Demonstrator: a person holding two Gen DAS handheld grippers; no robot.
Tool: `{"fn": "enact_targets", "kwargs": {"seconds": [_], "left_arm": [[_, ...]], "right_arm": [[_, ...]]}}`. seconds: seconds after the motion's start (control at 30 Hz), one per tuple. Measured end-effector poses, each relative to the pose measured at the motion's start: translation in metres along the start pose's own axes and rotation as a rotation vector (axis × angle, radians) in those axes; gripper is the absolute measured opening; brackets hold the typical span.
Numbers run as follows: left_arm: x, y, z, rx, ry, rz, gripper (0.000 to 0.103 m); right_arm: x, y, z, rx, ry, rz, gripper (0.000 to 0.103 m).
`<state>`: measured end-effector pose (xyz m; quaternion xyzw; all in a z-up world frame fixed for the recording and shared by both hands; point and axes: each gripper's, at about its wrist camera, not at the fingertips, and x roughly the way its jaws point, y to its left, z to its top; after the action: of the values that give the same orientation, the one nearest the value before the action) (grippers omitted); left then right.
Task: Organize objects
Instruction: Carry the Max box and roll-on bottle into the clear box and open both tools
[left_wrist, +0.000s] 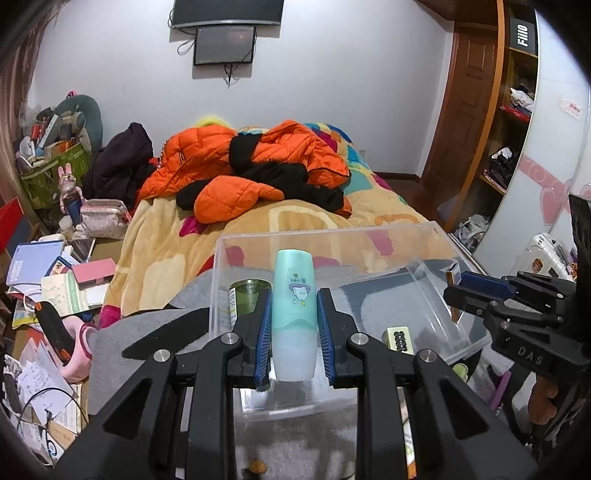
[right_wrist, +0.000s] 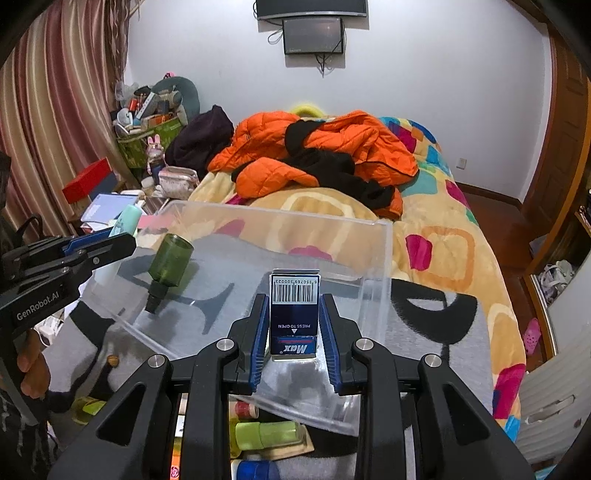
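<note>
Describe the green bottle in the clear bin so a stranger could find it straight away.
Start at the bed with the orange jacket; in front of it sits a clear plastic bin. Inside, toward its left side, the dark green bottle lies tipped over with its black nozzle pointing at the near wall. It is translucent green, unlike the mint tube in the left gripper and the blue Max box in the right gripper.

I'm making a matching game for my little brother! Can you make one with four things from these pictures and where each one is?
Things:
1. mint bottle
2. blue Max box
3. green bottle
4. orange jacket

Places:
A. lying on its side inside the clear bin
B. on the bed
C. held in the left gripper
D. held in the right gripper

Pairs: 1-C, 2-D, 3-A, 4-B
</note>
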<state>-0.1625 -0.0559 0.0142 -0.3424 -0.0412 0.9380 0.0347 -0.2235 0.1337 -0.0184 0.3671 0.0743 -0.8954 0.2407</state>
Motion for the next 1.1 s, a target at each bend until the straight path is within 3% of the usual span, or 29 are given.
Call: {"fn": "enact_targets", "kwargs": {"seconds": [0.47, 0.83, 0.97, 1.1], "left_arm": [[0.043, -0.002, -0.01, -0.016, 0.149, -0.045, 0.024], [0.036, -0.012, -0.013, 0.019, 0.151, -0.05, 0.024], [0.024, -0.014, -0.012, 0.027, 0.136, -0.059, 0.027], [0.004, -0.014, -0.014, 0.04, 0.096, -0.042, 0.046]], "right_arm": [[0.032, 0.009, -0.004, -0.047, 0.077, -0.037, 0.025], [0.031, 0.016, -0.004, -0.066, 0.088, -0.028, 0.026], [0.022, 0.017, -0.004, -0.058, 0.071, -0.005, 0.036], [0.003, 0.018, -0.004, -0.06, 0.024, 0.009, 0.051]]}}
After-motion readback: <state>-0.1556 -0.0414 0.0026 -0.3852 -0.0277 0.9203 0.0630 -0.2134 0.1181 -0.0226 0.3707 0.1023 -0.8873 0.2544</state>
